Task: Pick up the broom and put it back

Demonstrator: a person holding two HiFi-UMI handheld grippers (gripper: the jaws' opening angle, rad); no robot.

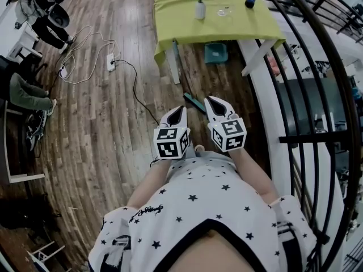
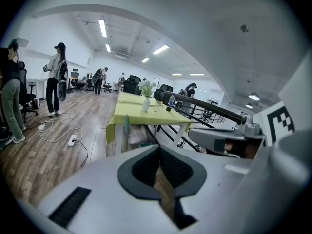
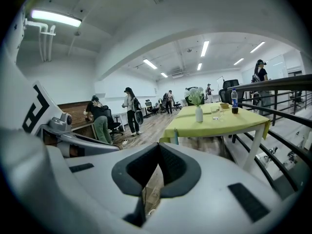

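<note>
Your L gripper (image 1: 179,111) (image 2: 159,149): jaws pressed together, nothing btwn. Your R gripper (image 1: 213,102) (image 3: 158,148): same, empty. Both side by side, close to your body. Item: broom (image 1: 194,102), teal, head on wood floor (image 1: 108,129) just beyond gripper tips, handle upright by near-left corner of green-cloth bench (image 1: 187,27).

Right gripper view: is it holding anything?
No, the right gripper has its jaws shut together with nothing between them; only wooden floor shows behind the pads.
</note>
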